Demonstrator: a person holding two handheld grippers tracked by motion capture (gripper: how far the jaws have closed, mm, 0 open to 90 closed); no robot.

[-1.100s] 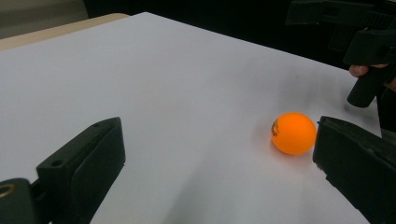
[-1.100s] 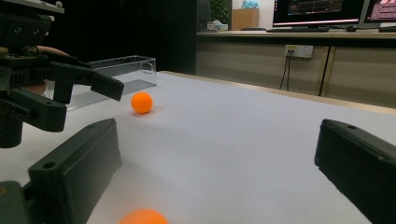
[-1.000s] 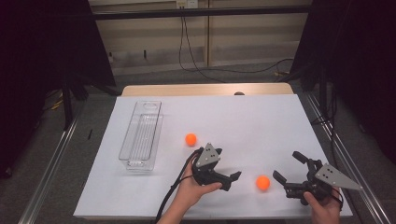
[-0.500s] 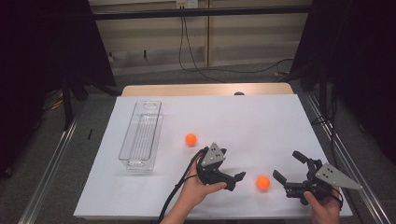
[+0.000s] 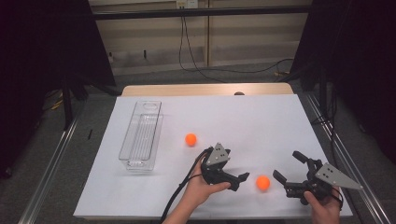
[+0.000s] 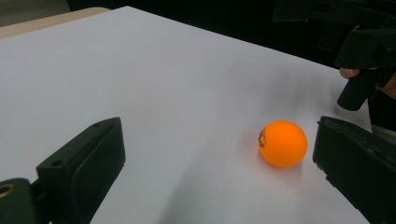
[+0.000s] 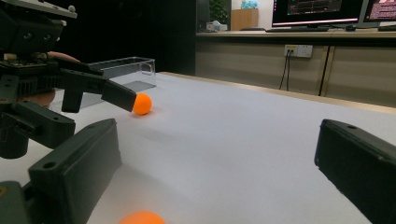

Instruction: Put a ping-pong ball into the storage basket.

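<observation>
Table (image 5: 261,116) from the high view: white sheet, clear tray (image 5: 140,135) at its 9 o'clock side, lying empty so far as I can tell. Far ball (image 5: 190,139) sits alone right of the tray, mid-sheet. Near ball (image 5: 263,182) lies toward 5 o'clock, between the two grippers. Left gripper (image 5: 236,177) points at it from the 9 o'clock side, jaws spread, nothing held. Right gripper (image 5: 290,171) waits at the ball's 3 o'clock, jaws also spread and empty. Against the frames from a second ago the left gripper has slid rightward, closing on the near ball; the right one has hardly moved, and neither ball has shifted. Judgement: the left hand is taking this pick, the right standing by.

Left gripper view: near ball (image 6: 282,143) rests on the sheet ahead of the spread jaws, close beside the right-hand jaw, apart from the left-hand one. Not yet centred. Right gripper (image 6: 369,42) looms at 2 o'clock with a fingertip on its handle.

Right gripper view: near ball (image 7: 141,217) peeks in at the bottom edge, 6 o'clock, low between the wide jaws. Left gripper (image 7: 93,86) crosses at 10 o'clock; far ball (image 7: 142,103) just past its jaw tip, tray (image 7: 122,70) behind.

Meaning for the work: approach is nearly done; the ball needs centring before the squeeze, or the nearer jaw may nudge it and set it rolling.
</observation>
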